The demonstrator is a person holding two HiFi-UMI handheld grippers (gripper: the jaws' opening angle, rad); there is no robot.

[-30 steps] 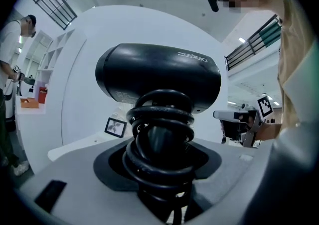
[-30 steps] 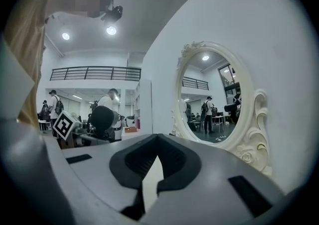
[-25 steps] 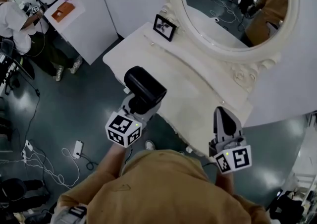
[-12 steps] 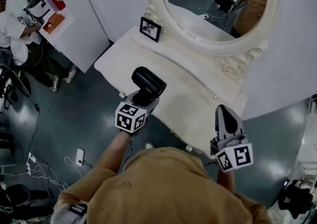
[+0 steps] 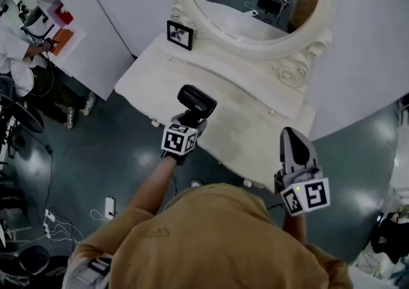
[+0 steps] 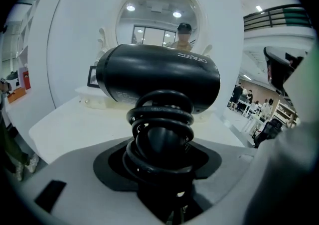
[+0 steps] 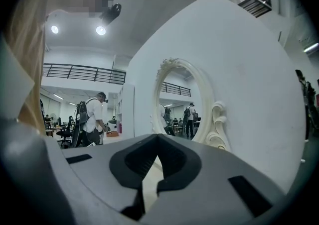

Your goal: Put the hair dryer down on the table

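Note:
A black hair dryer (image 5: 196, 101) with its cord coiled round the handle is held in my left gripper (image 5: 190, 118), which is shut on the handle. The dryer hangs over the front left part of the white dressing table (image 5: 246, 115), its body upward; contact with the top cannot be told. In the left gripper view the dryer (image 6: 159, 77) fills the middle, the coiled handle between the jaws of the left gripper (image 6: 162, 144), the table (image 6: 70, 119) just below. My right gripper (image 5: 291, 135) is over the table's right front edge, shut and empty, its tips (image 7: 158, 137) meeting.
A large oval mirror (image 5: 255, 0) in a carved white frame rises behind the table. A small picture frame (image 5: 179, 34) stands at the back left. A person (image 5: 19, 45) sits by a white shelf at far left. Cables and a power strip (image 5: 110, 206) lie on the floor.
My left gripper has carried the hair dryer down and forward, over the table's front left part. The right gripper has shifted only a little.

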